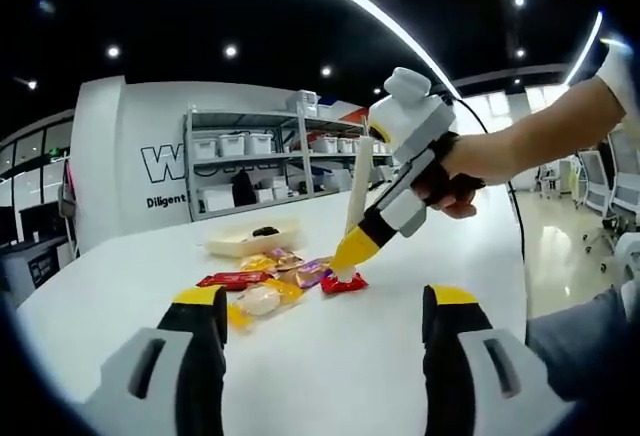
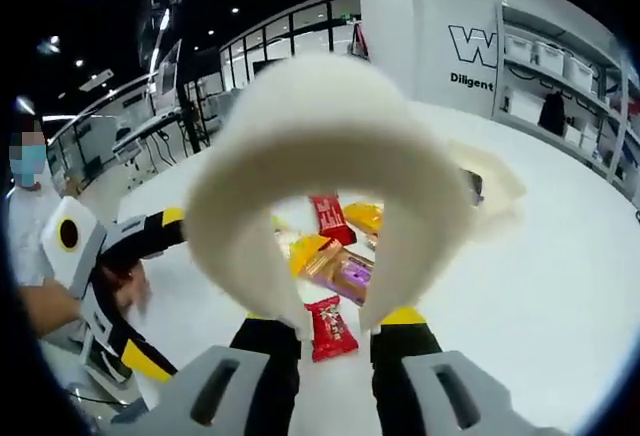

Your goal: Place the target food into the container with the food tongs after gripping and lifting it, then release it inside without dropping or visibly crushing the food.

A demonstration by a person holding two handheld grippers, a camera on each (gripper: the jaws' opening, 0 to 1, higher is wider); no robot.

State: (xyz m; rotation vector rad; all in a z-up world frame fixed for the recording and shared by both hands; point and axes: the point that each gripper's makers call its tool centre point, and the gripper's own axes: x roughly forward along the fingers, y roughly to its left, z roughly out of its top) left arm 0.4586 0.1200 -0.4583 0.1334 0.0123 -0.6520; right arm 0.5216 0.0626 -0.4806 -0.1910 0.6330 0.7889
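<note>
Left gripper view puts your left gripper (image 1: 325, 341) nearest, its two jaws spread wide above the bare white table (image 1: 470, 256) with nothing between them. Just beyond lies a loose pile of snacks: a pale bun in a yellow wrapper (image 1: 258, 302), a flat red bar (image 1: 232, 279), a purple packet (image 1: 312, 272) and, at the right of the pile, a small red packet (image 1: 345, 283). Your right gripper (image 1: 352, 256) comes in from the right, held in your hand (image 1: 452, 178), tilted down, with the cream tongs (image 1: 360, 184) clamped in its jaws. The tong tips stand at the small red packet; whether they touch it you cannot tell from here. Farther off sits a shallow cream tray (image 1: 250, 239) with something dark in it, then grey shelves (image 1: 270, 161) against the wall.

Right gripper view shows the tongs (image 2: 310, 156) looped large and blurred in front of you, their two arms pinched by your right gripper (image 2: 335, 341). The red packet (image 2: 332, 327) lies on the table between the tong arms. Your left gripper (image 2: 130, 286) shows at the left.
</note>
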